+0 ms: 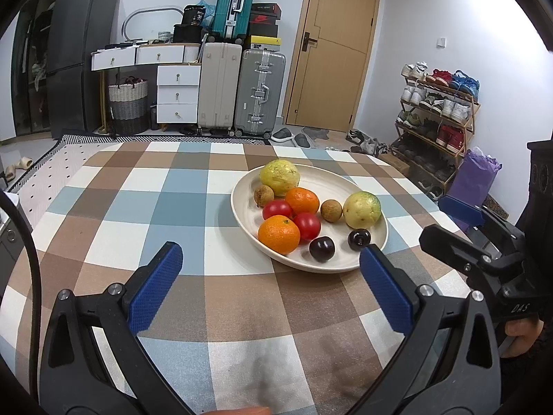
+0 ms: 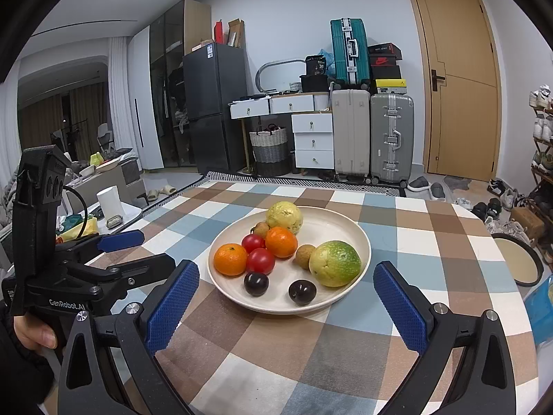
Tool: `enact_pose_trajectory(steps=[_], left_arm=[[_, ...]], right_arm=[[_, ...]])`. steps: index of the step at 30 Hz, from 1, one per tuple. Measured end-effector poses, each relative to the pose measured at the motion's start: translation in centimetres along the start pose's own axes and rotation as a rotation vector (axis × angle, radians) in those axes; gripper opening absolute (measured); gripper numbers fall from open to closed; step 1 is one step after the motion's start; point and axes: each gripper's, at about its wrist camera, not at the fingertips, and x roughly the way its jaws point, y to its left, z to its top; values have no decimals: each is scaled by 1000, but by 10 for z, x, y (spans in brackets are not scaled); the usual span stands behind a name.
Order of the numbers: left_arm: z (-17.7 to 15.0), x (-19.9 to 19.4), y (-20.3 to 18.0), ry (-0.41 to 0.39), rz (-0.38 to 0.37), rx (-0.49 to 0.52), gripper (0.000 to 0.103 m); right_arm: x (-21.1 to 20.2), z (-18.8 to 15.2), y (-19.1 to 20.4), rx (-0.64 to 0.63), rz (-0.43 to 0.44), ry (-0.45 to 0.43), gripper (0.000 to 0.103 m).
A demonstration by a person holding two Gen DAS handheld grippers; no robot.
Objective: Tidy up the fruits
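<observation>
Left wrist view shows the left gripper [image 1: 269, 269] spread wide over the checked tablecloth [image 1: 138, 207]. Right gripper [image 2: 287, 297] also gapes wide and empty, near the cream plate [image 2: 345, 228] of fruit.

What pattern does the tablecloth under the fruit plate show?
Checked squares of brown, blue and white on the tablecloth; clearest in the right wrist view.

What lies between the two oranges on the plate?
Two red tomatoes sit between the oranges on the plate; the right wrist view shows it best.
</observation>
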Motion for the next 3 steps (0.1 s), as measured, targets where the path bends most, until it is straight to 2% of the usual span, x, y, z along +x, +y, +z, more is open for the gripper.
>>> enact_pose_trajectory(steps=[3], left_arm=[[0,0,0,-5,-2,2,102]], right_arm=[[2,-1,0,0,1,3,103]])
